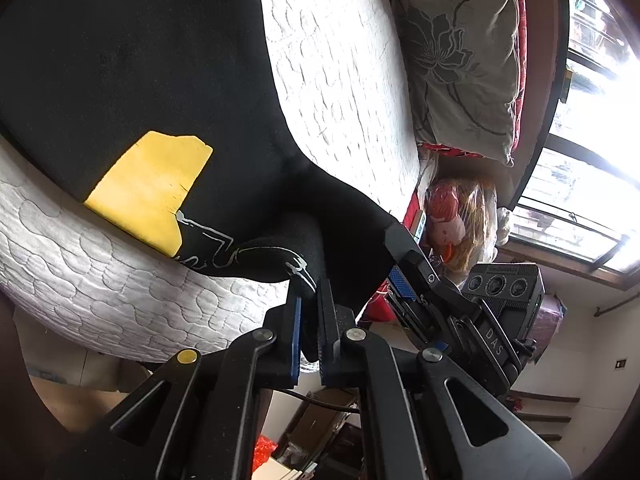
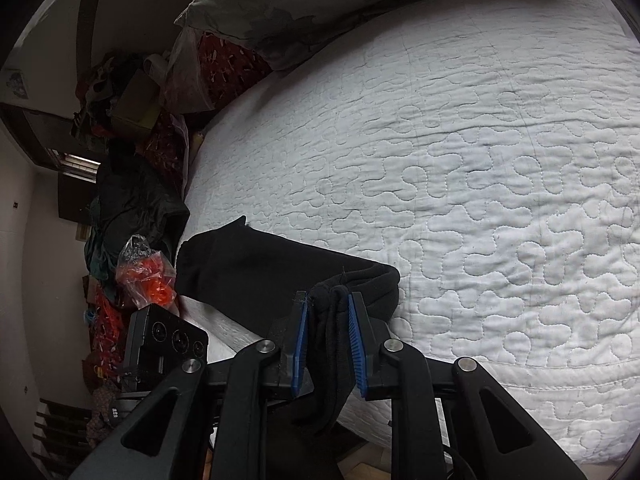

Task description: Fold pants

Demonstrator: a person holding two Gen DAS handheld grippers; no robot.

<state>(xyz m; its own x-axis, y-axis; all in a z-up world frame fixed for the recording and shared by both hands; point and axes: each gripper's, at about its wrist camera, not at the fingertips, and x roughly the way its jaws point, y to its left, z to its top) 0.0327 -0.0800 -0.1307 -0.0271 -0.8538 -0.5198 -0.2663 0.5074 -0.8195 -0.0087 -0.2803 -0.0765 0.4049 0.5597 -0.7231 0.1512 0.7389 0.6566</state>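
Black pants (image 1: 152,72) with a yellow patch (image 1: 148,188) and white line print lie on the white quilted bed (image 1: 344,72). My left gripper (image 1: 310,300) is shut on the pants' edge near the print and lifts it off the bed's edge. My right gripper (image 1: 394,256) shows beside it, clamped on the same edge. In the right wrist view my right gripper (image 2: 328,304) is shut on a bunched black fold of the pants (image 2: 256,272), which trail left over the bed's edge (image 2: 480,368). The left gripper's camera body (image 2: 164,340) is at lower left.
A grey floral pillow (image 1: 460,56) over red bedding lies at the bed's far end. A bagged stuffed toy (image 1: 452,220) and a window (image 1: 592,160) are beyond. Clothes piles and an orange plastic bag (image 2: 144,276) crowd the floor beside the bed.
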